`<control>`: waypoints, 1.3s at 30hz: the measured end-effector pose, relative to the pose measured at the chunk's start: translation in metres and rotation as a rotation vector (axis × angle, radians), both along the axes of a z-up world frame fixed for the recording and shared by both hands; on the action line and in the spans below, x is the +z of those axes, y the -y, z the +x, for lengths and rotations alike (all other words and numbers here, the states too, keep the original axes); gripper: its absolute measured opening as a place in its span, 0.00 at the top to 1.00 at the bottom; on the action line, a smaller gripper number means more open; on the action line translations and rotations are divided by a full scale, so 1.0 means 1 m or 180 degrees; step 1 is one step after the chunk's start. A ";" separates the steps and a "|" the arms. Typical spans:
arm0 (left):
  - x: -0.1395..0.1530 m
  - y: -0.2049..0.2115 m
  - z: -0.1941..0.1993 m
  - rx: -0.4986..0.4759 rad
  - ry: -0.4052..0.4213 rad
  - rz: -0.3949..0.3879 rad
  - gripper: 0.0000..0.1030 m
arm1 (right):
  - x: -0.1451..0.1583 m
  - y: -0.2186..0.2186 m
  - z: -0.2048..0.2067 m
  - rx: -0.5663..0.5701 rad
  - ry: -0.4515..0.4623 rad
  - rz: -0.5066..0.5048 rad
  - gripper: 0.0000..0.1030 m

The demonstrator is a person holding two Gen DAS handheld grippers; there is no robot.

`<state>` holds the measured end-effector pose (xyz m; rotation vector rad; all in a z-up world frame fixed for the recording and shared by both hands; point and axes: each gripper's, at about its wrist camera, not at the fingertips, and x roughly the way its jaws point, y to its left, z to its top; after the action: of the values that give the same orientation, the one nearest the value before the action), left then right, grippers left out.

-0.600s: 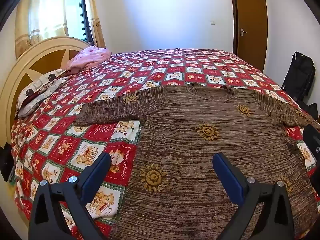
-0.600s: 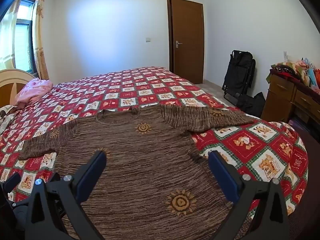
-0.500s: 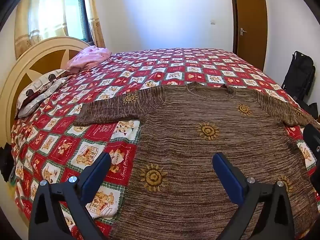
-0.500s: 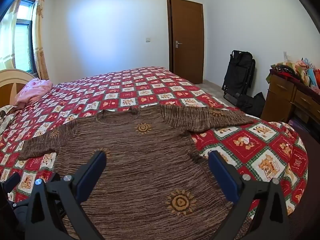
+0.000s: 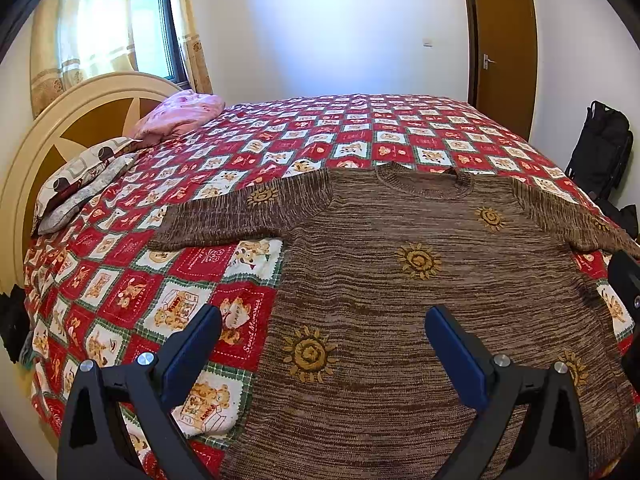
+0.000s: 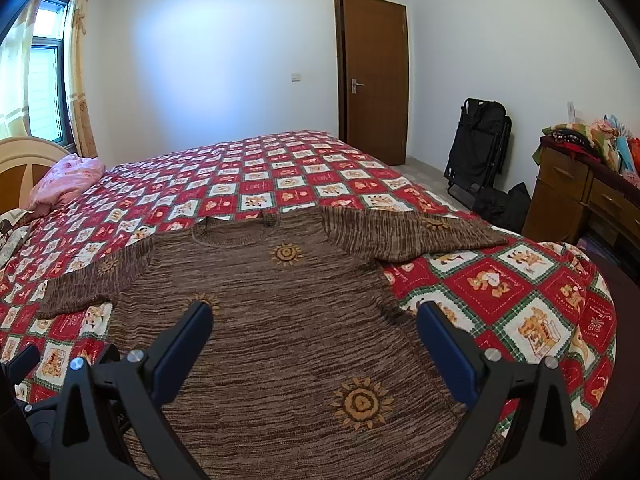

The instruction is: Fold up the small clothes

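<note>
A brown knitted sweater (image 5: pixel 420 292) with yellow sun motifs lies flat, front up, on the bed, both sleeves spread out sideways and the neck away from me. It also shows in the right wrist view (image 6: pixel 280 320). My left gripper (image 5: pixel 322 342) is open and empty, above the sweater's lower left part near its hem. My right gripper (image 6: pixel 314 338) is open and empty, above the sweater's lower right part. Part of the right gripper shows at the right edge of the left wrist view.
The bed has a red, white and green checked quilt (image 5: pixel 360 136). Pillows (image 5: pixel 80 176) and a pink bundle (image 5: pixel 180 114) lie by the headboard. A wooden dresser (image 6: pixel 576 196), a black folded chair (image 6: pixel 478 148) and a closed door (image 6: pixel 374 76) stand to the right.
</note>
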<state>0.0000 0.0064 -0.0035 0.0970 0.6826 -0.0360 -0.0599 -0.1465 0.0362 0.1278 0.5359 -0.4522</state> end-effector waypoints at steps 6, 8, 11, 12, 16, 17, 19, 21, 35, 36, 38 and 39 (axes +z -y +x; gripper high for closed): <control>-0.001 0.001 0.000 0.0003 0.0003 0.0017 0.01 | 0.000 0.000 0.000 -0.0006 0.0006 0.0005 0.00; 0.000 0.001 0.001 0.0003 -0.0003 0.0017 0.01 | 0.000 0.000 0.000 -0.0008 0.0005 0.0006 0.00; 0.001 0.001 0.001 0.0002 -0.0007 0.0007 0.01 | 0.000 0.000 0.000 -0.0005 0.0002 0.0006 0.00; 0.001 0.001 0.001 0.0002 -0.0005 0.0006 0.01 | 0.000 0.000 -0.001 -0.0004 0.0000 0.0006 0.00; 0.000 0.002 0.001 0.0007 -0.0003 0.0018 0.01 | 0.000 0.001 -0.001 -0.0009 0.0006 0.0004 0.00; 0.001 0.002 0.001 0.0004 -0.0009 0.0010 0.01 | 0.000 0.000 0.000 -0.0007 0.0003 0.0005 0.00; 0.000 0.003 0.001 0.0006 -0.0011 0.0011 0.01 | 0.000 0.001 0.000 -0.0005 0.0000 0.0007 0.00; 0.001 0.004 0.001 0.0006 -0.0017 0.0014 0.01 | 0.000 0.000 0.000 -0.0004 -0.0003 0.0005 0.00; -0.003 0.005 -0.001 -0.0010 -0.0027 0.0000 0.01 | -0.002 -0.001 -0.001 0.0005 -0.0025 0.0013 0.00; -0.004 0.006 0.000 -0.0019 -0.0035 -0.0005 0.01 | -0.003 -0.001 0.000 0.0006 -0.0028 0.0014 0.00; -0.005 0.006 0.003 -0.0031 -0.0071 -0.0027 0.01 | -0.003 -0.002 0.001 0.0022 -0.0042 0.0016 0.00; -0.006 0.006 0.004 -0.0039 -0.0068 -0.0034 0.01 | -0.003 -0.001 0.003 0.0024 -0.0049 0.0023 0.00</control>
<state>0.0037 0.0003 -0.0098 0.0905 0.7030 -0.0524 -0.0570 -0.1456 0.0327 0.1292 0.5530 -0.4443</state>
